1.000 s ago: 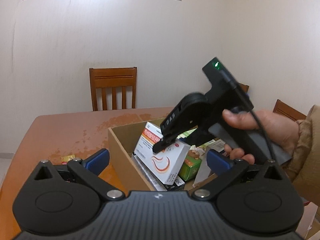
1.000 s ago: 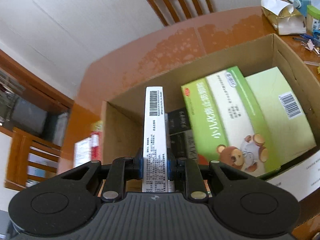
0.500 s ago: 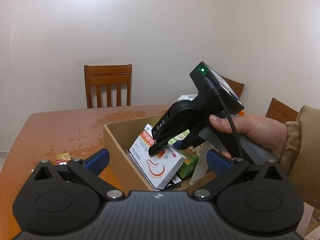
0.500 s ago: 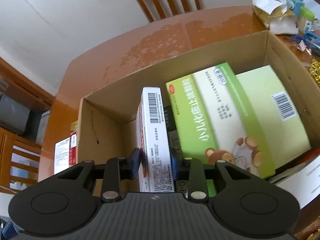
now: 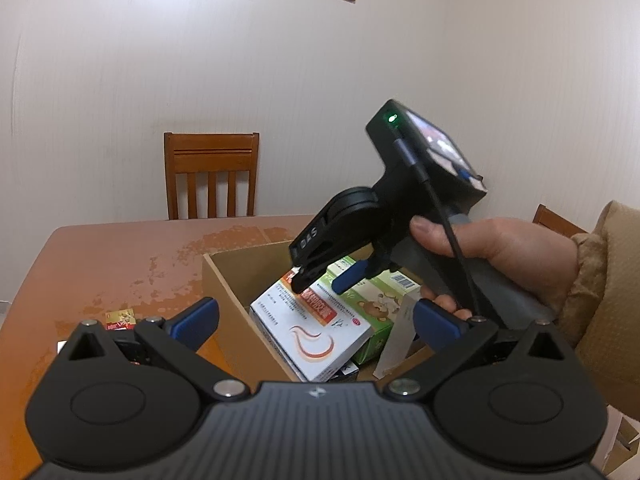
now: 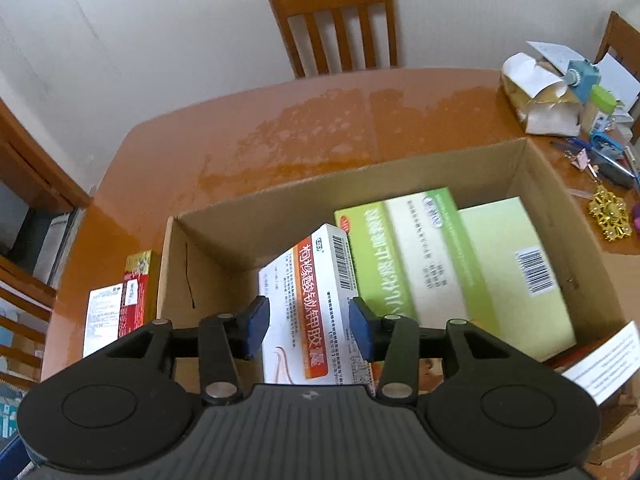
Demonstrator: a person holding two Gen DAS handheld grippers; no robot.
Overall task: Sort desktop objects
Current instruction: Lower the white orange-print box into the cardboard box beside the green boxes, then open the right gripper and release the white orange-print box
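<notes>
A white and orange medicine box point(image 6: 316, 304) lies tilted inside the open cardboard box point(image 6: 360, 184), leaning beside a green box with a bear picture point(image 6: 404, 256). My right gripper point(image 6: 308, 328) hovers just above it with its jaws opening; the blue pads stand apart on either side and do not press on it. In the left wrist view a person's hand holds that right gripper point(image 5: 322, 280) over the white box point(image 5: 316, 336). My left gripper point(image 5: 316, 322) is open and empty, near the cardboard box's point(image 5: 224, 292) front corner.
A red packet and a white leaflet point(image 6: 136, 288) lie on the orange table left of the carton. Wrapped parcels, pens and a gold ornament point(image 6: 608, 212) crowd the far right. A wooden chair point(image 6: 336, 20) stands behind the table. A paper slip point(image 6: 600, 360) hangs at the carton's near right.
The right jaws have spread and let go of the white box, which tipped from standing on edge to lying tilted. The right gripper lifted slightly. The left gripper stayed put.
</notes>
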